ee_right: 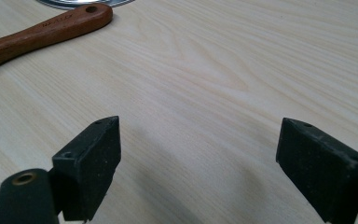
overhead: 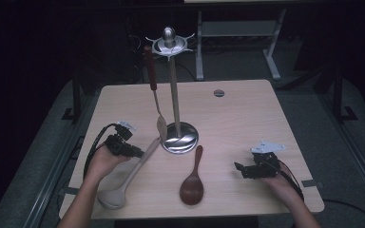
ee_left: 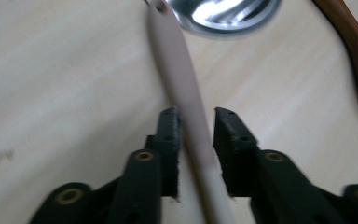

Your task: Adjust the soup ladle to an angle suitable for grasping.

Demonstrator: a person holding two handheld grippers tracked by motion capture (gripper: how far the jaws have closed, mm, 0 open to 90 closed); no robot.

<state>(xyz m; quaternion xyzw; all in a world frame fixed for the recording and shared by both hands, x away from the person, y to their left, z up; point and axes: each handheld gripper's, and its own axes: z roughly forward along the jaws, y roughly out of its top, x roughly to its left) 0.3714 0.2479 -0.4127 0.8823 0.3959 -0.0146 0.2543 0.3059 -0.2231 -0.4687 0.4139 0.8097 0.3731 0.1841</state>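
Left tool [ee_left: 196,116] has its jaws spread around the handle of the pale ladle [overhead: 123,179], with small gaps on both sides as far as the blur lets me tell. The ladle lies on the surface [overhead: 247,123], tip against the rack base [overhead: 179,138]. Looks stiff, light, smooth, maybe slippery; grab mid-handle. Right tool [ee_right: 198,144] is wide open, holding nothing.

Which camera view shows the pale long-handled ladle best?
The high view: the pale long-handled ladle shows whole there, bowl near the table edge, handle running up to the round metal stand base. The left gripper view shows just its handle between the jaws. The right gripper view looks elsewhere.
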